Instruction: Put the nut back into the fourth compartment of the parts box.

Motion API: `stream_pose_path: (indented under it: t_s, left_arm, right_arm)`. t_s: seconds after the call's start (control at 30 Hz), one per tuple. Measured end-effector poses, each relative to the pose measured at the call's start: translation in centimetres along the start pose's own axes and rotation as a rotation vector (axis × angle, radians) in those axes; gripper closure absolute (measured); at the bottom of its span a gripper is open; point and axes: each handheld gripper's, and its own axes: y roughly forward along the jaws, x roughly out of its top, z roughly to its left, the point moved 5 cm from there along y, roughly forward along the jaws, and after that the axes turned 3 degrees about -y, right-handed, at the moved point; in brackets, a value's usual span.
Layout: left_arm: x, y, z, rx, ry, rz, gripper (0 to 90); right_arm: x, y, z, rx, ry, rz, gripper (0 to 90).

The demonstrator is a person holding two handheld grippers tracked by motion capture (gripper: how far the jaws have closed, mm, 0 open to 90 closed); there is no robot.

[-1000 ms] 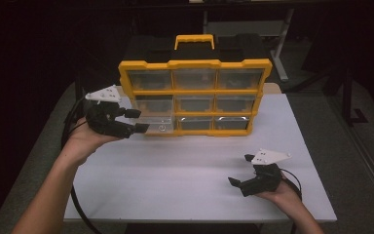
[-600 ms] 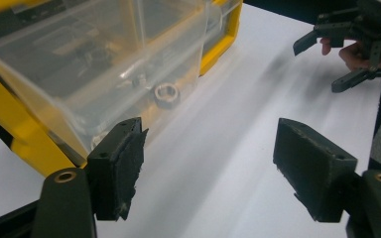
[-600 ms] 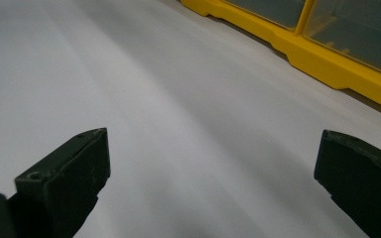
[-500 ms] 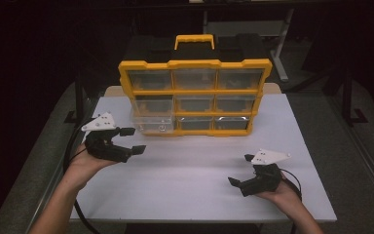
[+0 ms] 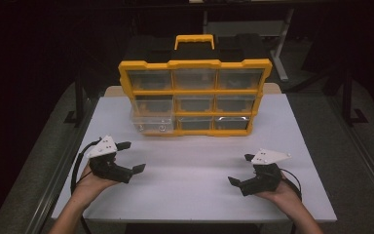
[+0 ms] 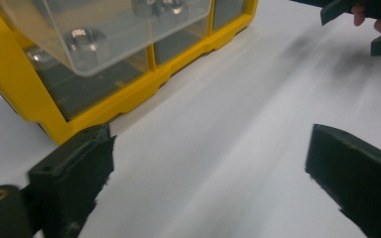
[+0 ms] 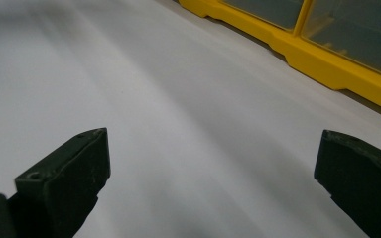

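A: What stood on the white table [image 5: 190,190]?

B: A yellow plastic organizer case [image 5: 195,95] with a yellow carry handle [image 5: 194,41] on its black top, standing upright at the far middle. Its front was a grid of clear, box-shaped drawers, three across and three down.

A: Were all of them flush?

B: No. The clear drawer [image 5: 151,124] at the bottom left stuck out from the frame. In the left gripper view that drawer [image 6: 109,29] looked like smooth transparent plastic, with shiny metal nuts [image 6: 82,40] inside.

A: And the left gripper [image 5: 128,157]?

B: It sat in the person's hand over the near left of the table, apart from the case, its matte black jaws spread wide and empty. A grey three-cornered plate topped it.

A: The right gripper [image 5: 241,169]?

B: Near right, likewise released: blocky dark jaws well apart with bare tabletop between them, the yellow frame's ridged base [image 7: 327,64] beyond.
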Motion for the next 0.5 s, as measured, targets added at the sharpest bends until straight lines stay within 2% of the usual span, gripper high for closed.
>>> stream_pose_path:
  t_s: [0.23,0.33,0.5]
  left_arm:
    - [-1.6,0.6,-0.1,0.01,0.035,-0.011,0.0]
    - [-2.1,0.8,-0.3,0.001,0.032,-0.017,0.0]
    - [-3.2,0.8,-0.6,-0.016,-0.002,-0.01,0.0]
  right_arm:
    - [0.0,-0.2,0.0,-0.006,0.011,0.001,0.3]
    - [-0.1,-0.2,-0.1,-0.006,0.004,-0.005,0.3]
    - [-0.3,-0.5,-0.2,-0.01,0.009,-0.009,0.3]
